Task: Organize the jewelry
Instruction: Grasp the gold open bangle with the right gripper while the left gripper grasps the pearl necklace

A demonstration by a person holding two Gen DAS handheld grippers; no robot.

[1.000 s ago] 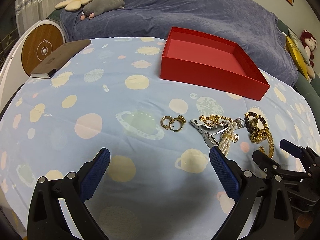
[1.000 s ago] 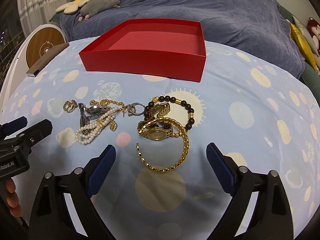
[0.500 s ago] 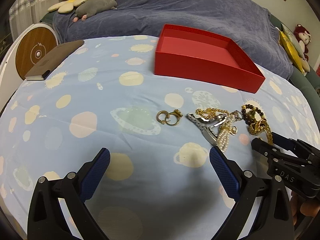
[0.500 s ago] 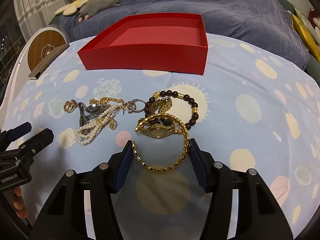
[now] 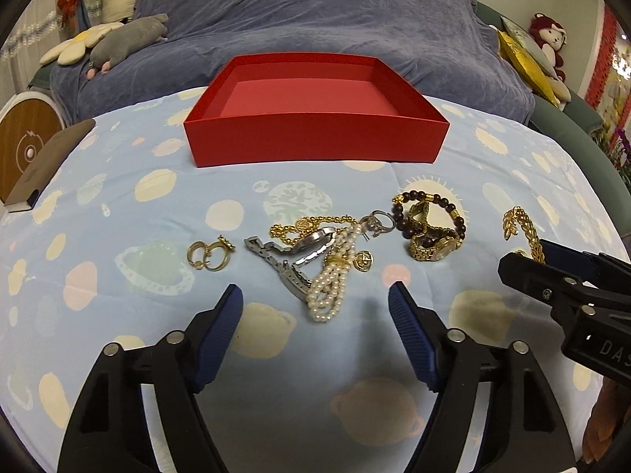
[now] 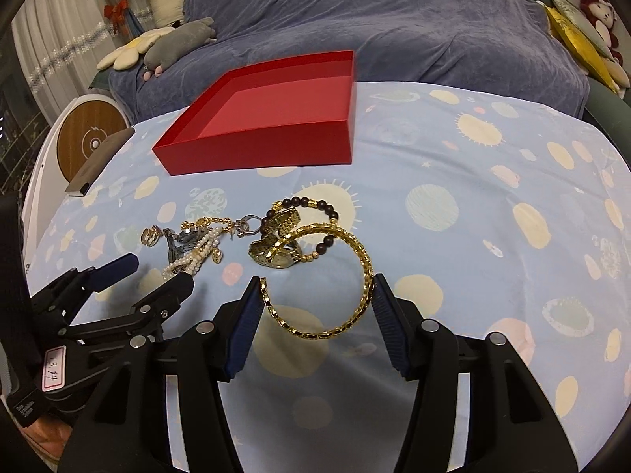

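Observation:
My right gripper (image 6: pixel 315 299) is shut on a gold open bangle (image 6: pixel 364 260) and holds it lifted above the cloth; the bangle also shows in the left wrist view (image 5: pixel 526 232). My left gripper (image 5: pixel 315 303) is open and empty, just in front of a pearl strand (image 5: pixel 331 283) tangled with a silver watch (image 5: pixel 299 254) and gold chain. Gold rings (image 5: pixel 209 254) lie to the left. A dark bead bracelet (image 5: pixel 430 213) and gold watch (image 5: pixel 434 246) lie to the right. The empty red box (image 5: pixel 315 138) stands behind the pile.
The table has a light blue planet-print cloth (image 5: pixel 118 216). A brown notebook (image 5: pixel 43 165) lies at the far left edge. A blue-covered sofa (image 5: pixel 315 19) with soft toys stands behind. A round white device (image 6: pixel 86 138) stands at the left.
My right gripper closed on the gold bangle and lifted it off the cloth, to the right. My left gripper narrowed and moved right, toward the pearl and watch pile.

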